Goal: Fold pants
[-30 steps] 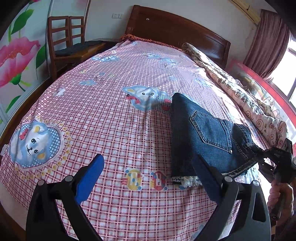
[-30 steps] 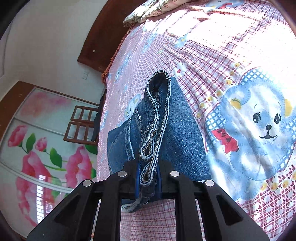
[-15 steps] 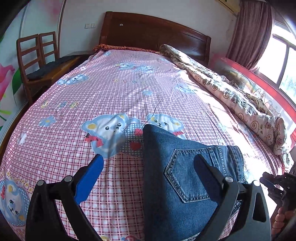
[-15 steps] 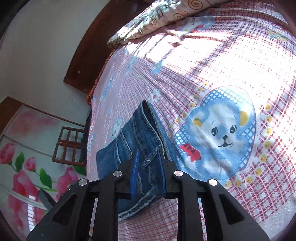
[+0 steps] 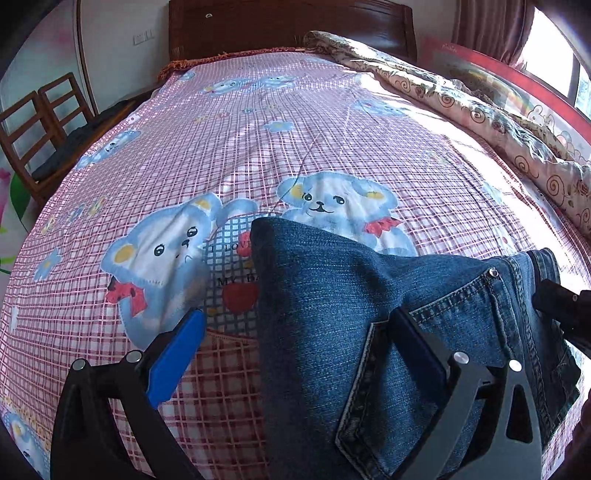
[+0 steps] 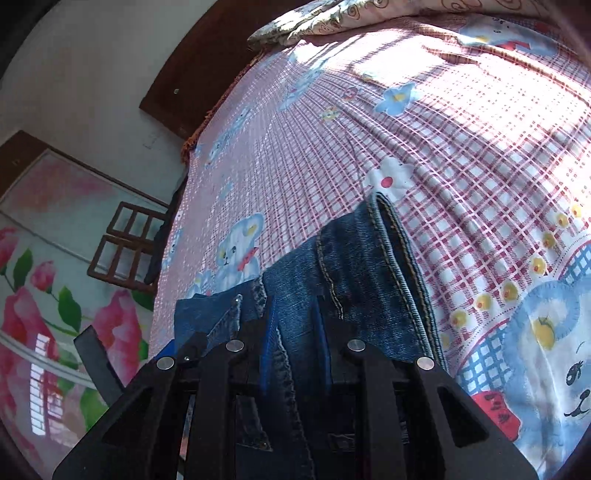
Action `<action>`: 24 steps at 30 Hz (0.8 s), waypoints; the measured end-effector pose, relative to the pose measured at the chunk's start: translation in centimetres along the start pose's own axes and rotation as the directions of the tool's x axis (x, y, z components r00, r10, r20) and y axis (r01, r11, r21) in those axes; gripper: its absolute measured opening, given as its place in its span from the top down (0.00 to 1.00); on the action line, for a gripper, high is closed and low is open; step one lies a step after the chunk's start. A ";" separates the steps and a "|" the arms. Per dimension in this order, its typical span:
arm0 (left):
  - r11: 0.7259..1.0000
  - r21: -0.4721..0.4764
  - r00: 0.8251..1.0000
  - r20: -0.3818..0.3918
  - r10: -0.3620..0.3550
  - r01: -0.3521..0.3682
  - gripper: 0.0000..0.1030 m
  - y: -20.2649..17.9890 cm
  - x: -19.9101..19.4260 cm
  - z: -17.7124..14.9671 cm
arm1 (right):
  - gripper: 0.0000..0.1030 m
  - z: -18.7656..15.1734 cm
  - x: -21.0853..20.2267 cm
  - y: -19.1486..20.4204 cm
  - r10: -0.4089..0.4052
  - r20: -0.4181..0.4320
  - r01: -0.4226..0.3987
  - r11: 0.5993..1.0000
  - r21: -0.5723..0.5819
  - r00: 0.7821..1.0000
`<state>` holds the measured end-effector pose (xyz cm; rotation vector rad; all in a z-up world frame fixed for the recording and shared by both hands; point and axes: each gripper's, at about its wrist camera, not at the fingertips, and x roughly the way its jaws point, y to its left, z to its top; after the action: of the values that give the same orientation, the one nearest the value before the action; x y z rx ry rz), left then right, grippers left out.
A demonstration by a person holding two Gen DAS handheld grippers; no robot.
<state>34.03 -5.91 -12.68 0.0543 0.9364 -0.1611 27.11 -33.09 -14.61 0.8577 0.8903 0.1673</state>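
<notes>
We see the folded jeans (image 5: 332,314) lying on the pink checked bedsheet (image 5: 258,129), their folded edge toward the headboard (image 5: 288,22). Our left gripper (image 5: 295,332) hovers above them with its 2 blue-padded fingers (image 5: 173,354) spread wide, gripping nothing; 1 finger is over the sheet, the other over the back pocket (image 5: 436,369). Our right gripper (image 6: 295,332) has its jaws nearly closed, pinching the denim at the waistband end (image 6: 391,258).
</notes>
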 end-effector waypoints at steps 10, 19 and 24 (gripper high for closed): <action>0.998 -0.028 0.998 0.005 0.059 -0.059 0.02 0.8 -1.4 0.0 | 0.98 -1.1 -2.9 -2.3 -0.015 -0.005 0.016 0.999 0.049 1.000; 0.999 0.001 0.995 0.091 0.042 -0.042 0.02 -0.9 -10.4 -6.0 | 0.75 -5.5 -7.1 3.0 -0.126 0.012 0.124 0.958 -0.259 0.992; 0.998 -0.065 1.000 -0.021 0.020 -0.021 0.02 -1.7 -9.9 -8.1 | 0.75 -6.4 -6.5 3.7 -0.173 -0.002 0.165 0.941 -0.294 0.985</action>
<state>21.55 -5.53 -9.45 0.0053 0.9602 -0.1111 19.00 -29.86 -10.11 0.5004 0.9337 0.1572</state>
